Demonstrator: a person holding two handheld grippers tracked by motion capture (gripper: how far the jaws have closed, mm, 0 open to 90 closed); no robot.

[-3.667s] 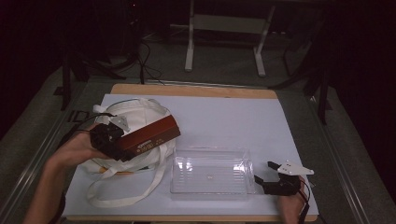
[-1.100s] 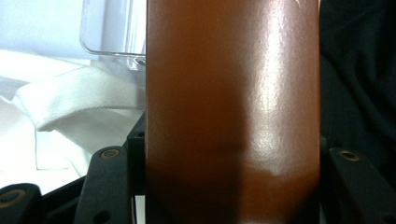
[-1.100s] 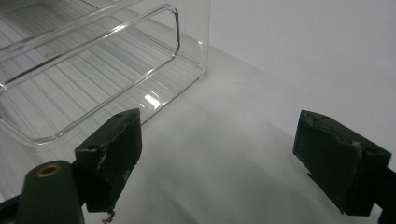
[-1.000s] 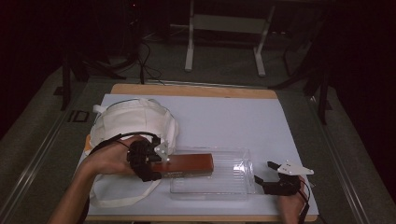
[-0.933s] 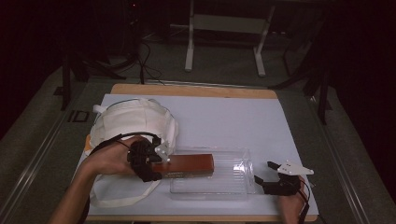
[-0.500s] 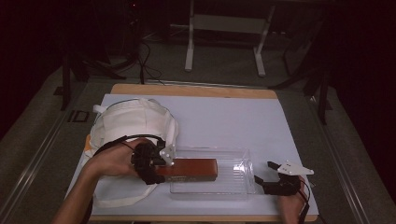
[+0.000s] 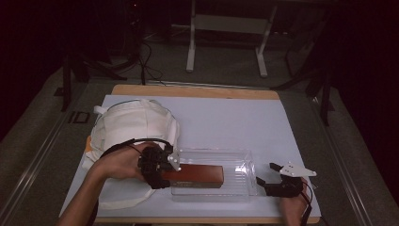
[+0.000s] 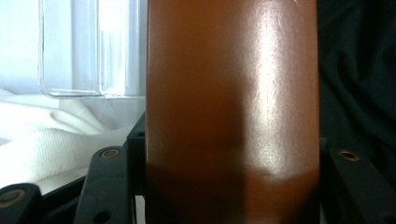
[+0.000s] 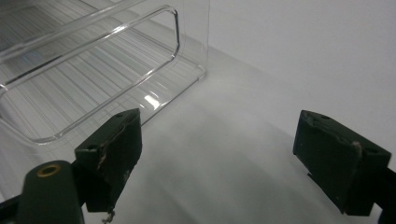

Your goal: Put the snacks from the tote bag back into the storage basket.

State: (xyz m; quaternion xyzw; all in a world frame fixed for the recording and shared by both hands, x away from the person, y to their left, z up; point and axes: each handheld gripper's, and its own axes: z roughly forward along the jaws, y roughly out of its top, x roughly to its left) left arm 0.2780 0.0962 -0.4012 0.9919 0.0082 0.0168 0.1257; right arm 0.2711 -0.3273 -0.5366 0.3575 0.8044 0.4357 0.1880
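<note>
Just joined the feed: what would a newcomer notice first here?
The long reddish-brown box stands out, clamped at one end by the left gripper and lying in the clear ribbed plastic tray at the table's near edge. Left of it sits a crumpled white cloth bag; the right gripper waits open beside the tray.

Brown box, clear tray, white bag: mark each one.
brown box [image 7: 200, 174], high view, middle of its top face
clear tray [image 7: 240, 160], high view, bare ribbed floor near the right wall
white bag [image 7: 134, 125], high view, middle of the cloth
</note>
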